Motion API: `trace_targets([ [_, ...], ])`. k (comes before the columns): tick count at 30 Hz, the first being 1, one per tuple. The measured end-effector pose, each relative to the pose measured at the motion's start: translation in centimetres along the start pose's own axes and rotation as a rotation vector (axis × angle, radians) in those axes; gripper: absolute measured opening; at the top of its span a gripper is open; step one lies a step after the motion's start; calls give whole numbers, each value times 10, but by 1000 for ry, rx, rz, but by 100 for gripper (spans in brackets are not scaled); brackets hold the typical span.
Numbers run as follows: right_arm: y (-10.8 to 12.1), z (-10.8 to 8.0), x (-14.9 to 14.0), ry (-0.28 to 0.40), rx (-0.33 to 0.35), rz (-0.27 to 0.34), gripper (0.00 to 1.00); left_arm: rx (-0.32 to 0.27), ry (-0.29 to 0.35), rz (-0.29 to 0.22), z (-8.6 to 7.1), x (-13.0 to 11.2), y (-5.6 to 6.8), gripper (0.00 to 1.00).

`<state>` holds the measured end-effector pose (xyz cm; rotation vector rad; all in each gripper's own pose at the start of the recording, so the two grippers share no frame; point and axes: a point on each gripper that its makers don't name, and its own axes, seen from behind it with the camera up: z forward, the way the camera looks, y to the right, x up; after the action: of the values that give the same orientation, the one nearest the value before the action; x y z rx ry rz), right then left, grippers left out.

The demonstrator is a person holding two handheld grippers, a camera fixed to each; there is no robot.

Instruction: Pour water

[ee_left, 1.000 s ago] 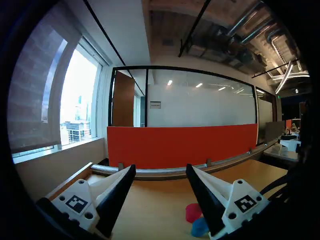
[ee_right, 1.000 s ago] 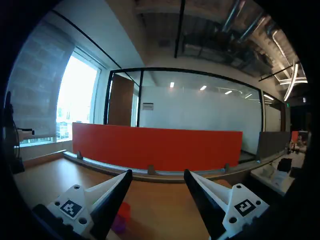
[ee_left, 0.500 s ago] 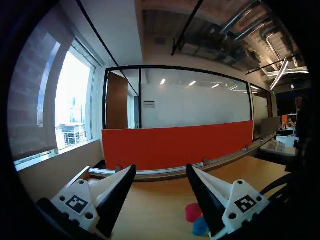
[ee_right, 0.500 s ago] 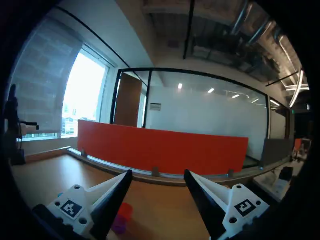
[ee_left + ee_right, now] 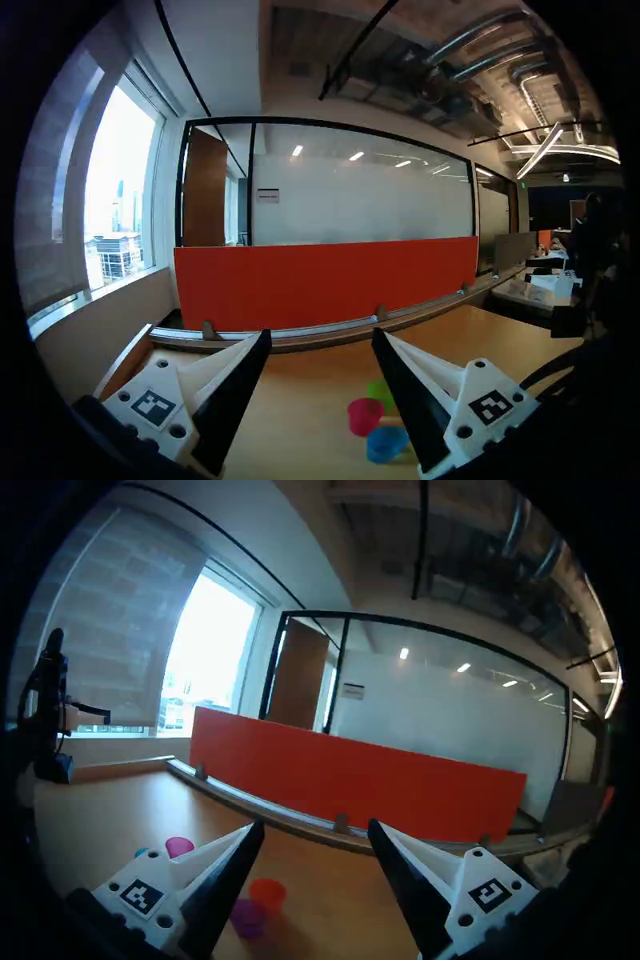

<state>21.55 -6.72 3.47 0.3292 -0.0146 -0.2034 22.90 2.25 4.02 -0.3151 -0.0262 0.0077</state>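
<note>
With the left hand-held gripper (image 5: 320,336) and right hand-held gripper (image 5: 314,826) both spread wide and empty above the surface (image 5: 308,400), the pink cup (image 5: 366,416), blue cup (image 5: 387,442) and green cup (image 5: 379,392) sit grouped just ahead, presumably so one can be selected and grasped for pouring.

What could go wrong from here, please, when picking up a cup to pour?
The pink cup, blue cup and green cup stand bunched, so the open left claw may knock a neighbour. The purple cup is half hidden behind a finger of the right claw, so aiming could slip.
</note>
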Motion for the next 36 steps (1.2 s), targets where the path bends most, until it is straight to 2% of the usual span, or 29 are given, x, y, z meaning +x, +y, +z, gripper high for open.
trace_targets([
  [11,-14,0,-2,-35,106,-12,100,-109,15,91,-3,7,20,93],
  [20,-21,1,2,-46,158,-7,100,-184,-17,60,-2,0,29,93],
  [30,-27,5,-5,-95,213,-44,100,-226,-74,87,3,-17,31,93],
  [36,-27,10,-11,-126,229,-96,100,-255,-99,107,5,-26,37,93],
])
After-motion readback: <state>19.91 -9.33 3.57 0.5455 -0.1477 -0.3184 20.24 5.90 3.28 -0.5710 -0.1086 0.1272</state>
